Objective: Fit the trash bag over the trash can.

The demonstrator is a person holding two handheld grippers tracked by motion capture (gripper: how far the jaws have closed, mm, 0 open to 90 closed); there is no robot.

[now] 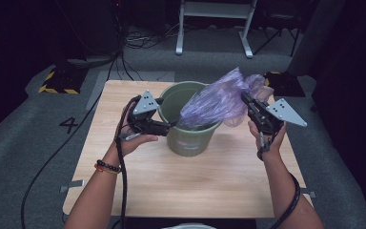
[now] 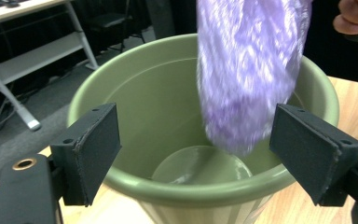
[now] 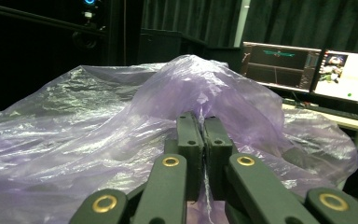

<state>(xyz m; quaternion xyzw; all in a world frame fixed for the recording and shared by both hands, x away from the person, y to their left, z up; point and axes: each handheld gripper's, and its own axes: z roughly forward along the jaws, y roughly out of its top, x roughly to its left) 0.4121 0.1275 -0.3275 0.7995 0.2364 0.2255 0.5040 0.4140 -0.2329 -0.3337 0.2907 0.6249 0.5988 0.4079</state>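
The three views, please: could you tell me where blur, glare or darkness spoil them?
High view: dark surroundings, table lit. Left gripper view: the purple bag is motion-blurred, the green bin sharp. Right gripper view: glare on the bag, bright monitors, black backdrop.

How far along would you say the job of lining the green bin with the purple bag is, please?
Done: the bag's lower end hangs inside the bin. In hand: the right gripper is shut on the bag's upper part, while the left gripper is open at the near rim. Left: spreading the bag and folding it over the rim.
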